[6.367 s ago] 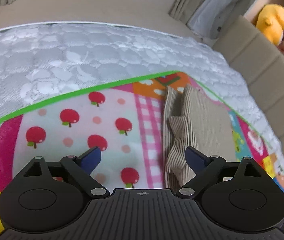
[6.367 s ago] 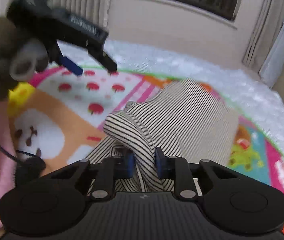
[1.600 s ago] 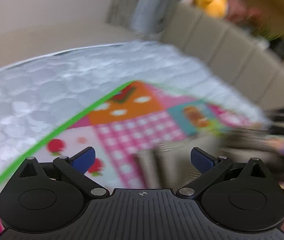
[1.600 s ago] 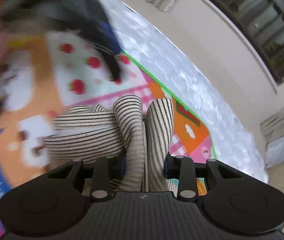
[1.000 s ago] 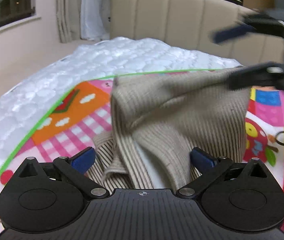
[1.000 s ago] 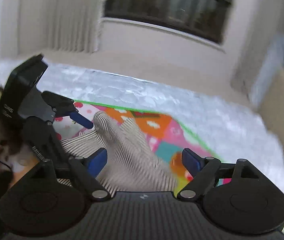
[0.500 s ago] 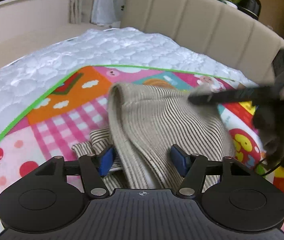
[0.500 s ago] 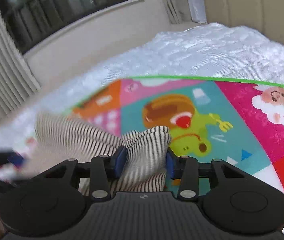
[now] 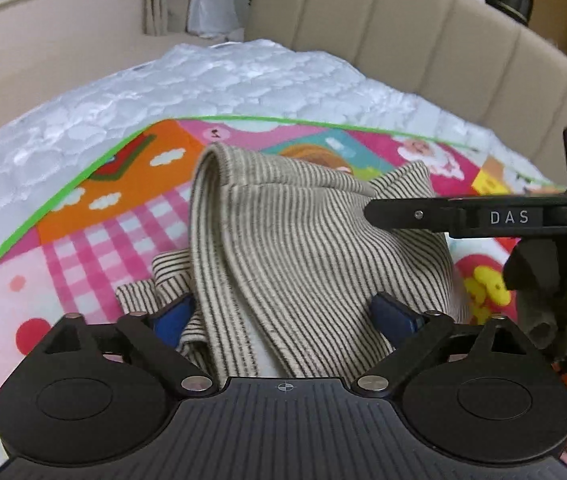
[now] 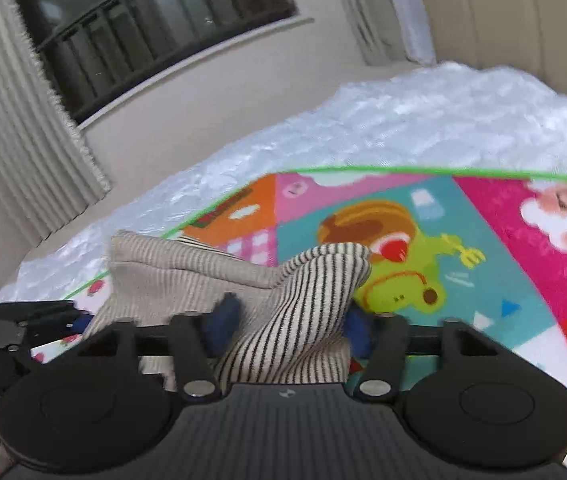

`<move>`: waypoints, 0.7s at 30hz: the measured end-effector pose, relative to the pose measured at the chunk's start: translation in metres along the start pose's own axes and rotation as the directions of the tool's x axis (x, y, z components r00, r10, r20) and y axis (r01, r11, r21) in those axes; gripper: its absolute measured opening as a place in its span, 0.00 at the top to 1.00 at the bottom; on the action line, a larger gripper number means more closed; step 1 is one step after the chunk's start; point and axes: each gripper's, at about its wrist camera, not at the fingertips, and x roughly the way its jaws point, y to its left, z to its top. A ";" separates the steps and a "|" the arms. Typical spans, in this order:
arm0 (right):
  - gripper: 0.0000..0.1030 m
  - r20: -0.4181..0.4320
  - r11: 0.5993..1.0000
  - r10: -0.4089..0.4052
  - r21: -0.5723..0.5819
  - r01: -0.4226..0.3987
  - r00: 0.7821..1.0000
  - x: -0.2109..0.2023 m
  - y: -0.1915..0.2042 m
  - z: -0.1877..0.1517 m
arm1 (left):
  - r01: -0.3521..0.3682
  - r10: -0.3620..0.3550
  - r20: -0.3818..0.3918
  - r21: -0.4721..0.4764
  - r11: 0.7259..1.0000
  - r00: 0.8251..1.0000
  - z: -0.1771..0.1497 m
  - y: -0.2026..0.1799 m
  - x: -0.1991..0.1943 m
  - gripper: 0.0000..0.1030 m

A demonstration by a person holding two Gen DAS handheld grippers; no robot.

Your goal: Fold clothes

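Observation:
A beige striped garment (image 9: 307,248) lies bunched on a colourful play mat (image 9: 123,220). My left gripper (image 9: 283,316) is open, its blue fingertips (image 9: 171,316) either side of a fold of the cloth at the garment's near end. My right gripper (image 10: 289,326) straddles the other end of the striped garment (image 10: 303,300), its blue fingers (image 10: 223,322) partly closed around a raised bunch of cloth. The right gripper also shows in the left wrist view (image 9: 483,220), over the garment's right side.
The mat lies on a white quilted mattress (image 9: 203,80). A beige padded headboard (image 9: 423,32) stands behind it, and a window with curtains (image 10: 143,24) is beyond the bed. The left gripper's black body (image 10: 23,320) shows at the right wrist view's left edge.
My left gripper has opened wider around the fold it was closing on. My right gripper stays on the garment's far end, its jaws a little wider, and the cloth has shifted slightly.

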 end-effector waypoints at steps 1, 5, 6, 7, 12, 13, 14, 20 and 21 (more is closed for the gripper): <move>0.66 0.009 1.000 0.006 -0.004 -0.006 1.000 -0.005 0.002 0.002 | -0.003 0.003 0.003 0.011 1.000 1.000 -0.001 -0.003 -0.002 0.23; 0.77 0.042 0.999 0.053 -0.003 -0.053 0.998 -0.023 0.006 0.006 | -0.024 0.024 -0.007 0.005 1.000 1.000 -0.002 -0.006 -0.013 0.45; 0.77 0.047 0.998 0.070 -0.009 -0.069 0.996 -0.026 0.008 0.007 | -0.021 0.021 -0.020 -0.012 1.000 1.000 -0.003 -0.004 -0.017 0.50; 0.77 0.048 0.996 0.083 -0.020 -0.082 0.995 -0.026 0.011 0.008 | -0.018 0.017 -0.032 -0.031 0.999 0.999 -0.004 -0.002 -0.020 0.55; 0.74 0.002 0.994 0.058 -0.094 -0.058 0.998 -0.005 0.025 0.004 | 0.000 -0.011 -0.084 -0.125 0.992 0.996 -0.013 0.009 -0.030 0.59; 0.74 -0.009 0.994 0.036 -0.102 -0.036 0.999 0.002 0.024 0.001 | 0.003 -0.017 -0.094 -0.144 0.990 0.995 -0.015 0.011 -0.032 0.59; 0.73 -0.020 0.994 0.016 -0.105 -0.018 1.000 0.007 0.021 -0.001 | 0.006 -0.023 -0.104 -0.163 0.987 0.994 -0.017 0.013 -0.034 0.58; 0.66 -0.026 0.998 0.021 -0.055 -0.022 0.999 0.011 0.007 -0.005 | 0.011 -0.028 -0.090 -0.189 0.982 0.996 -0.017 0.017 -0.030 0.52; 0.66 -0.026 0.998 0.021 -0.055 -0.022 0.999 0.011 0.007 -0.005 | 0.012 -0.030 -0.090 -0.187 0.982 0.996 -0.017 0.017 -0.029 0.51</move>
